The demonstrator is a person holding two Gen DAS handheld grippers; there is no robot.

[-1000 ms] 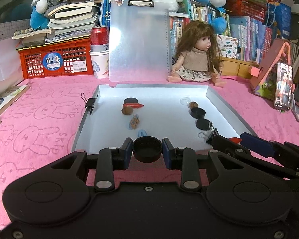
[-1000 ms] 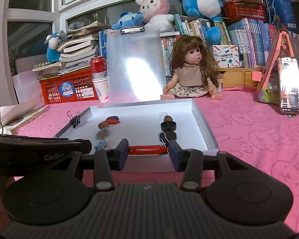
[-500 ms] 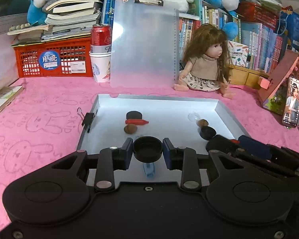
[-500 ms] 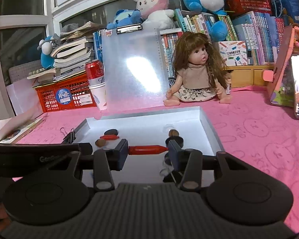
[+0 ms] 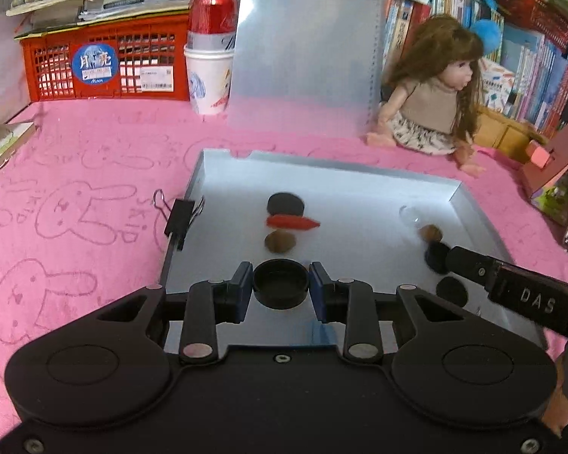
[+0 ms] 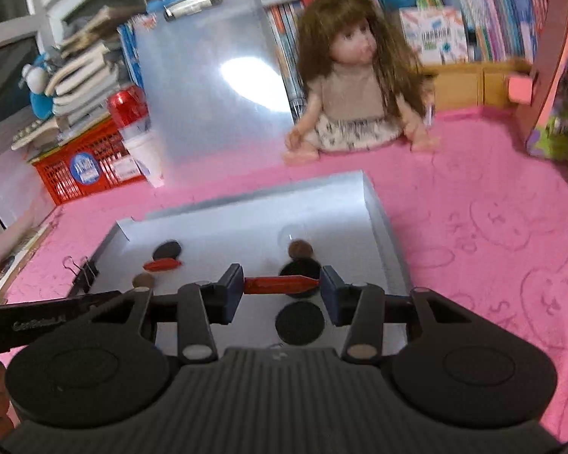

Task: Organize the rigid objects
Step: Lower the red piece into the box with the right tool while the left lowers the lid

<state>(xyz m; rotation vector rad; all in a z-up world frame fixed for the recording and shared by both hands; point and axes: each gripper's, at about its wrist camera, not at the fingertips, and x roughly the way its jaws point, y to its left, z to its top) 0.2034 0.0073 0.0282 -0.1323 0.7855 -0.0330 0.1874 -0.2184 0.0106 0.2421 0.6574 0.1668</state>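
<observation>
- Left claw [image 5: 281, 283] closed on a black round cap [image 5: 281, 283], blue pads pressed to its two sides, held over the near part of the white tray [image 5: 359, 185].
- Right claw [image 6: 282, 290] closed end to end on a red crayon-like stick [image 6: 282, 284], one pad at each tip, stick lying level across the gap, above the tray's right-hand row.
- Tray resting on the desk [image 5: 94, 174], covered in pink cloth with bunny outlines; black binder clip [image 5: 180, 217] fastened to the tray's left wall.
- In the tray's left row, far to near: black disc [image 5: 285, 204], second red stick [image 5: 292, 221] just beside it, brown nut-like piece [image 5: 280, 241].
- In the right row: clear round piece [image 5: 409, 213] farthest, then a brown nut [image 6: 300, 247], a black cap [image 6: 299, 268] behind the held stick, and a flat black disc [image 6: 300, 321] nearest.
- Small blue piece [image 5: 322, 331] on the tray floor under the left claw, partly hidden.
- Right tool's black body reaching in from the right edge of the left view, lettered "DAS".
- Behind the tray: clear clipboard [image 5: 303, 49] standing upright, doll [image 5: 431, 90] seated to its right, red can [image 5: 212, 9] stacked in a paper cup [image 5: 208, 79], red basket [image 5: 106, 64] holding books.
- Right view blurred.
</observation>
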